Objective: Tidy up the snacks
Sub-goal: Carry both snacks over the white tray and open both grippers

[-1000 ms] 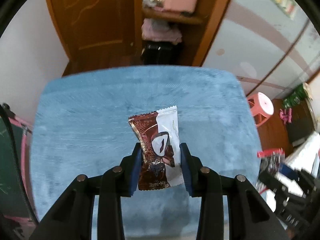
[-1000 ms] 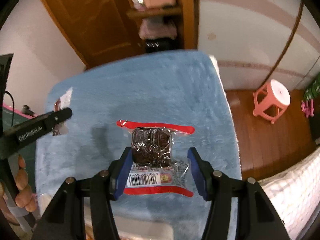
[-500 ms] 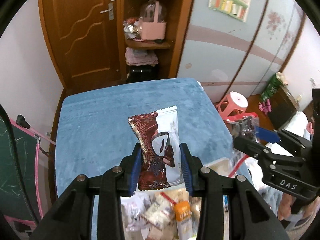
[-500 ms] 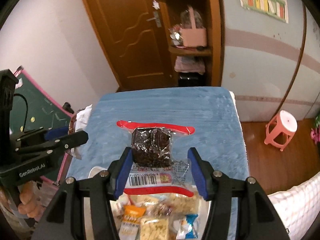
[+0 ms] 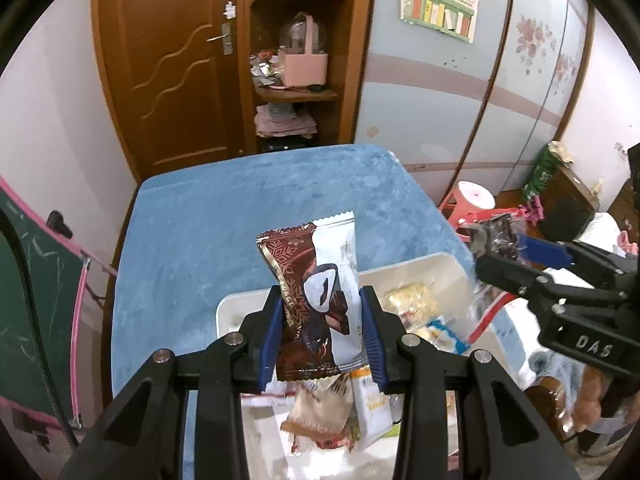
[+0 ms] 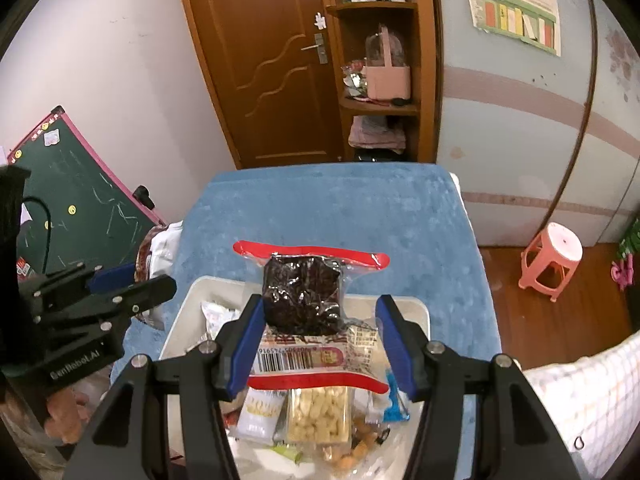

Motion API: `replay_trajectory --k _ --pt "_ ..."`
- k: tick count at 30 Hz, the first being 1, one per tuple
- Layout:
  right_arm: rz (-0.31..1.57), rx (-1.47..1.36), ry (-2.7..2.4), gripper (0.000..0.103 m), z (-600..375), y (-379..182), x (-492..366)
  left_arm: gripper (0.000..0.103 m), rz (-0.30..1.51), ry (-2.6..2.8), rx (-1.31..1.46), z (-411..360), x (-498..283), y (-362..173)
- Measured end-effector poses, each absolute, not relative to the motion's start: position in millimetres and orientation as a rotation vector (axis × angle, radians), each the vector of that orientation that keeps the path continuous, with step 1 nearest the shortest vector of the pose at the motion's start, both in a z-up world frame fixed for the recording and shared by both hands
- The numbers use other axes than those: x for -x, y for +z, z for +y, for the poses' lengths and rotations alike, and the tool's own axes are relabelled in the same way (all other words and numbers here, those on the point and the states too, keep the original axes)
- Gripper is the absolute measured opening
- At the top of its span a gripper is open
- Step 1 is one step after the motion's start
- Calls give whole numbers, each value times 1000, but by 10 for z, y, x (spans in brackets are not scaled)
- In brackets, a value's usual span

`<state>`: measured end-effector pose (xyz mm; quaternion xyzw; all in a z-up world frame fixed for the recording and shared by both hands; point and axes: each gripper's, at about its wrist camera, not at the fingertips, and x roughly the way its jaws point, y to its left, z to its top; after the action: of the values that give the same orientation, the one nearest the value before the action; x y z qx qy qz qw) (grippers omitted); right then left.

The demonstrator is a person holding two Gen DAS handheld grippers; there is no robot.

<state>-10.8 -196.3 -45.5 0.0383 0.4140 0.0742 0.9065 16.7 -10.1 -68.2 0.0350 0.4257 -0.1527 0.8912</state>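
Observation:
My left gripper (image 5: 320,332) is shut on a brown and white chocolate bar wrapper (image 5: 316,292), held upright above a white bin (image 5: 416,266) full of mixed snack packets. My right gripper (image 6: 320,344) is shut on a clear packet with red edges and dark dried fruit (image 6: 308,304), held flat above the same white bin (image 6: 416,308). In the left wrist view the right gripper (image 5: 504,252) shows at the right with its packet. In the right wrist view the left gripper (image 6: 128,284) shows at the left with the wrapper.
The bin stands on a blue plush table top (image 5: 248,216), near its front. A green chalkboard (image 6: 76,208) leans left of the table. A pink stool (image 6: 554,256) stands on the floor to the right. A wooden door and shelf unit (image 5: 296,80) are behind.
Both grippers have lifted and pulled back with their packets held. The white bin of snacks has come into view beneath them, and more of the room shows.

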Motion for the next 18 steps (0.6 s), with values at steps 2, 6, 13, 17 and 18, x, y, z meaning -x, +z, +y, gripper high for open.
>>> replay_trajectory --k 2,6,13,17,18 --pt "869 -65 139 57 -1950 -536 159 36 890 -291 -73 -84 -130 -792" --pt "925 -64 135 57 -1901 -717 232 36 934 -238 -74 -26 -87 -1039" --pt "989 -24 112 58 -1792 -914 267 36 988 -207 -75 23 -75 -1257" --pt "1003 -12 106 59 -1754 -929 256 36 994 -205 -82 4 -78 -1279" --pt "1006 -7 101 59 -1736 -927 242 37 996 -204 -82 -5 -82 -1280"
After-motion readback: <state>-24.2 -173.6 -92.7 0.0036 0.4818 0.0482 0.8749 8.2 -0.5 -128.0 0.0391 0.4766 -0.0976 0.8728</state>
